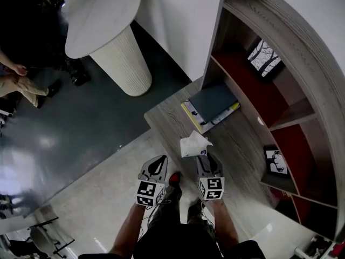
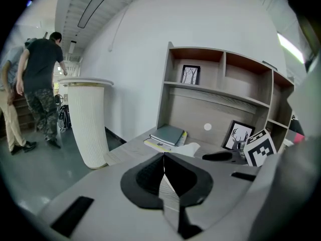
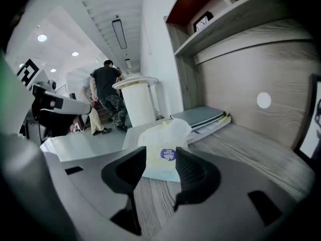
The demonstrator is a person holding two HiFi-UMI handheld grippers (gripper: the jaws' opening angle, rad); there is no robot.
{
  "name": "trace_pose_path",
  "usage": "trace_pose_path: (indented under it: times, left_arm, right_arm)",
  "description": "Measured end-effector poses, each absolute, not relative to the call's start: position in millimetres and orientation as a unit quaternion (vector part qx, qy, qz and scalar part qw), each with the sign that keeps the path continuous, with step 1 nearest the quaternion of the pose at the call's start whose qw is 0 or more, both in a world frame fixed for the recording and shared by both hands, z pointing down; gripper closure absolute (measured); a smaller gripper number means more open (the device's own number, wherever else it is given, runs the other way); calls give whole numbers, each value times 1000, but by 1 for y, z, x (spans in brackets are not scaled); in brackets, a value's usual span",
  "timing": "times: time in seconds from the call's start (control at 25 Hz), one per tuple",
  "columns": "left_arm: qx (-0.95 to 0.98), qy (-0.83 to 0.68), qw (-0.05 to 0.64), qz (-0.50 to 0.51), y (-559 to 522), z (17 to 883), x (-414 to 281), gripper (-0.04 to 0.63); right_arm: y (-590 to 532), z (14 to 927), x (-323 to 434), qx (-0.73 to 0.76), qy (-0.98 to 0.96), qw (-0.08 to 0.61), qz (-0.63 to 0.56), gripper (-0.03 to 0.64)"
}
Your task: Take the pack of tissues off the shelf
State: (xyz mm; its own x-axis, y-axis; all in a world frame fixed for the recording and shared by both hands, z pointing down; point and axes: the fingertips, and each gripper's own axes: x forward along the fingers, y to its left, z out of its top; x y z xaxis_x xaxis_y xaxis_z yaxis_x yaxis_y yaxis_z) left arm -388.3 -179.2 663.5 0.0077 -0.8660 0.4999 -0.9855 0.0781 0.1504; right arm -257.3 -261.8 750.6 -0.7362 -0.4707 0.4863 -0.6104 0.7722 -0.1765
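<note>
Right tool (image 3: 160, 160) is spread wide, with the pack of tissues (image 3: 163, 143) sitting on the worktop (image 1: 240, 142) right at its tips. Left tool (image 2: 164, 157) is pressed together, holding nothing.

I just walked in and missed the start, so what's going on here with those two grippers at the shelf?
A person stands at the wooden shelf unit with a gripper in each hand. The right gripper is lined up on the pack of tissues, which lies on the unit's lower surface near a stack of books. Its jaws are apart with the pack at their tips, not yet gripped. The left gripper is shut on nothing, off to the side. The pack has not been lifted.
</note>
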Motion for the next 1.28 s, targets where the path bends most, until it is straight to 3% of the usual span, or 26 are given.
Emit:
trace_pose_path:
  times: [0.52, 0.92, 1.28]
  left_arm:
    - [670, -701, 218, 108, -166, 634, -361, 588]
    - [664, -719, 183, 94, -143, 593, -336, 588]
    - [669, -725, 142, 87, -124, 553, -302, 588]
  right_arm:
    - [-256, 687, -238, 288, -936, 162, 124, 433]
    - [-248, 615, -196, 303, -942, 120, 81, 540]
    - [-230, 562, -158, 303, -948, 90, 43, 572]
